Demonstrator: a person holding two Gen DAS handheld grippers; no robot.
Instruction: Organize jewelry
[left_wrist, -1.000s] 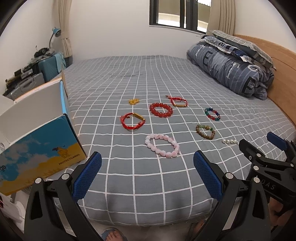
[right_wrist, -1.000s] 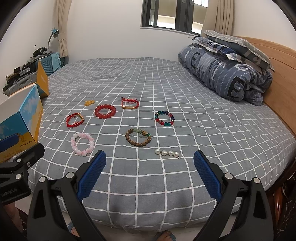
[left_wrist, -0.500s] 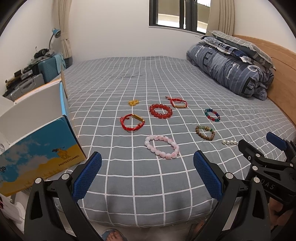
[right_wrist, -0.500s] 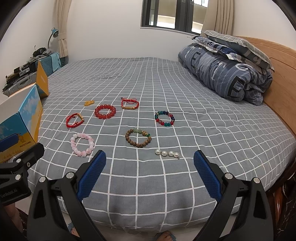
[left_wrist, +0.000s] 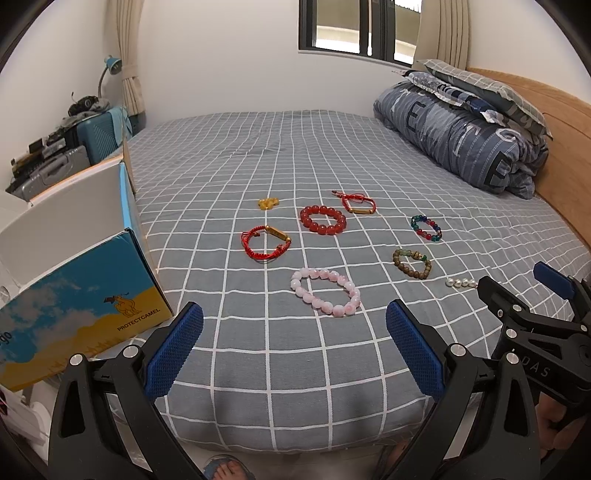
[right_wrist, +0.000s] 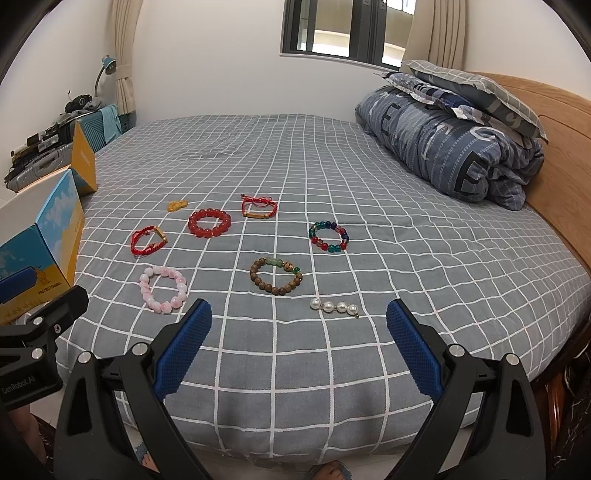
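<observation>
Several pieces of jewelry lie spread on a grey checked bed (left_wrist: 280, 362). Nearest me is a pink bead bracelet (left_wrist: 325, 291) (right_wrist: 163, 288). Behind it lie a red cord bracelet (left_wrist: 263, 242), a red bead bracelet (left_wrist: 322, 220), a second red cord bracelet (left_wrist: 359, 202) and a small amber piece (left_wrist: 268, 202). To the right are a multicolour bead bracelet (right_wrist: 328, 236), a brown wooden bead bracelet (right_wrist: 276, 276) and a pearl clip (right_wrist: 334, 307). My left gripper (left_wrist: 293, 334) and right gripper (right_wrist: 299, 332) hover open over the bed's near edge, holding nothing.
An open blue and yellow cardboard box (left_wrist: 74, 295) stands at the bed's left edge. A rolled quilt (left_wrist: 469, 140) and pillows lie against the wooden headboard (left_wrist: 565, 155) at the right. Suitcases (left_wrist: 92, 136) stand by the far left wall. A person's foot (left_wrist: 229, 470) shows below.
Both views have shifted very slightly; the jewelry and box stay where they were, and both grippers stay open.
</observation>
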